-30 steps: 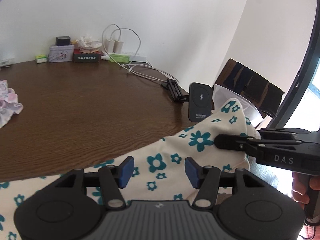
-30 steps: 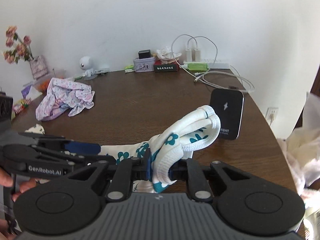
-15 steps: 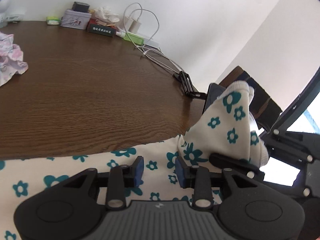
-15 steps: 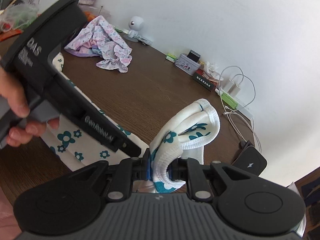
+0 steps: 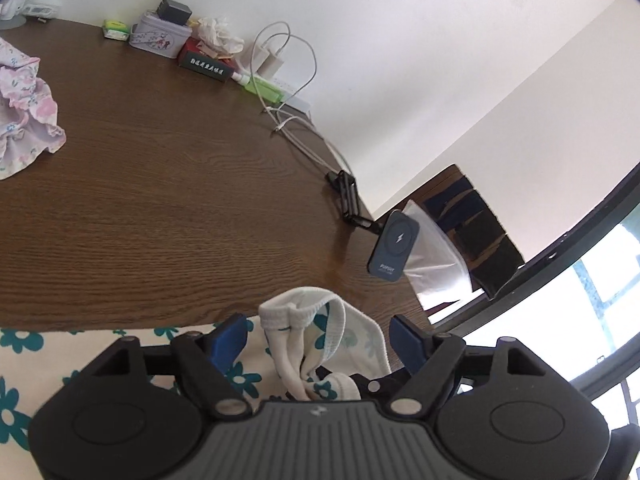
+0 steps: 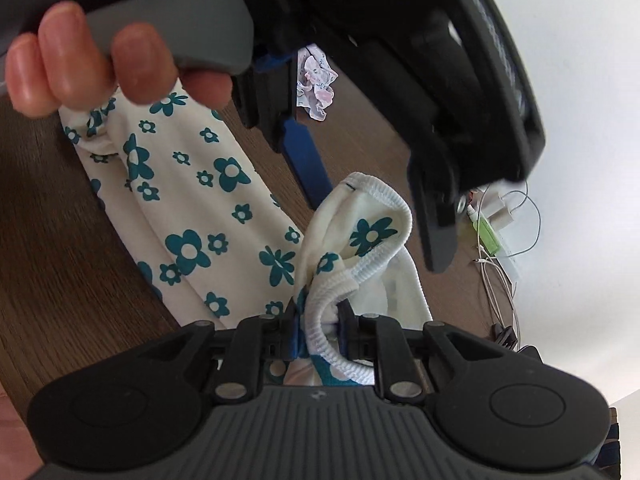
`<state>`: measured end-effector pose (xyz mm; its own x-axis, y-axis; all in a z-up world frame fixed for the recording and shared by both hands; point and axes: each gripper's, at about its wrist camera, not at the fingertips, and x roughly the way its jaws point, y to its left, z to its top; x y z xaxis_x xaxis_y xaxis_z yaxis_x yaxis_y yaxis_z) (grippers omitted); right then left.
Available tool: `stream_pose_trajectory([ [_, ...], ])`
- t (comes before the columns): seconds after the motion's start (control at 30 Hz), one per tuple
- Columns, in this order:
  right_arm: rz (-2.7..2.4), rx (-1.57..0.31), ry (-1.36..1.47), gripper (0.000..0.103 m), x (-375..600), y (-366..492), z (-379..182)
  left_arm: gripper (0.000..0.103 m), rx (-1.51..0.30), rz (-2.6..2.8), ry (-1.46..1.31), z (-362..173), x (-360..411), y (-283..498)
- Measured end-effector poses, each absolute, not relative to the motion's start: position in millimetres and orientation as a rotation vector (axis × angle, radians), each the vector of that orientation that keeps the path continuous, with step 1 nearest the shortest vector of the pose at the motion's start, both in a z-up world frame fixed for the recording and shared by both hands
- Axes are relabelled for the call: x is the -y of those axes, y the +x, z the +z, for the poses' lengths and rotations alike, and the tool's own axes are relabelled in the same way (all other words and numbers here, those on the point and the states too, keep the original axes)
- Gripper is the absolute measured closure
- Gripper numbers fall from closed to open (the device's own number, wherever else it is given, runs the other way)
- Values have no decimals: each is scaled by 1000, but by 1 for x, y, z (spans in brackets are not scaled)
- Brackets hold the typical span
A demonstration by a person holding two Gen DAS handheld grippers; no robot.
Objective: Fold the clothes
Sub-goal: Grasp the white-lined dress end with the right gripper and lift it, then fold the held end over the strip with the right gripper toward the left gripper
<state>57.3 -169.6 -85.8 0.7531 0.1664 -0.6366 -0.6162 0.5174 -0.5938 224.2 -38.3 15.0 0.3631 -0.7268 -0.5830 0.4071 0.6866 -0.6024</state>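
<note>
A cream garment with teal flowers (image 6: pixel 192 208) lies stretched over the brown table (image 5: pixel 160 200). My right gripper (image 6: pixel 318 330) is shut on its bunched ribbed waistband (image 6: pixel 360 268) and holds that end up. In the left wrist view the same waistband (image 5: pixel 304 320) sits between my left gripper's (image 5: pixel 320 334) open blue pads (image 5: pixel 230 334), which do not clamp it. The left gripper's body (image 6: pixel 400 60) and the hand holding it (image 6: pixel 100 64) fill the top of the right wrist view, just above the cloth.
A pink floral garment (image 5: pixel 24 108) lies at the table's left. Tins, boxes and tissue (image 5: pixel 184 48), a power strip with cables (image 5: pixel 276 88) and a dark phone charger stand (image 5: pixel 394 246) line the far and right edges. A chair (image 5: pixel 468 216) stands beyond.
The left gripper has opened wider and moved over the raised waistband. The right gripper has swung under the left one, still shut on the waistband.
</note>
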Motion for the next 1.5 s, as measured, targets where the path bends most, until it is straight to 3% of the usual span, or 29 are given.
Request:
stream_pose_trajectory([
  [0.03,495,-549,-917,87,169,56,-87,34,-959,-738,-378,10,43,226],
  [0.07,495,-547,-913,86,169,55,-88,48,-971,-727,-375,5,47,229],
  [0.13,496,-543,-907,84,169,52,-89,63,-1002,-723,-372,-4,53,235],
  [0.17,506,-539,-894,82,171,50,-88,77,-1010,-725,-370,-8,55,237],
  [0.23,542,-535,-850,63,176,44,-85,85,-1016,-731,-379,-15,54,239],
  [0.27,573,-534,-824,60,181,39,-82,88,-1017,-735,-388,-17,53,239],
  [0.33,628,-529,-762,48,193,28,-74,88,-1011,-739,-394,-18,49,240],
  [0.4,663,-533,-655,43,214,22,-61,89,-1006,-732,-393,-19,45,241],
  [0.57,659,-531,-308,41,278,35,-31,88,-1015,-723,-415,-26,37,243],
  [0.67,597,-556,-186,50,299,70,-34,88,-1016,-717,-436,-29,34,243],
  [0.73,599,-580,-152,72,303,90,-47,88,-1016,-712,-449,-32,33,242],
  [0.77,606,-590,-143,75,302,101,-55,88,-1016,-710,-453,-33,32,242],
  [0.9,622,-610,-169,79,287,110,-84,88,-1016,-700,-463,-36,27,238],
  [1.03,628,-611,-246,79,278,97,-99,79,-977,-679,-474,-25,16,232],
  [1.17,619,-587,-289,79,272,91,-96,57,-831,-642,-389,12,12,220],
  [1.23,609,-559,-355,79,264,85,-95,57,-772,-674,-356,32,17,214],
  [1.33,599,-542,-401,79,258,82,-96,59,-756,-779,-277,47,47,209],
  [1.4,596,-539,-402,79,256,83,-98,76,-783,-837,-191,45,75,209],
  [1.5,586,-527,-418,79,253,79,-99,90,-849,-871,-87,27,110,212],
])
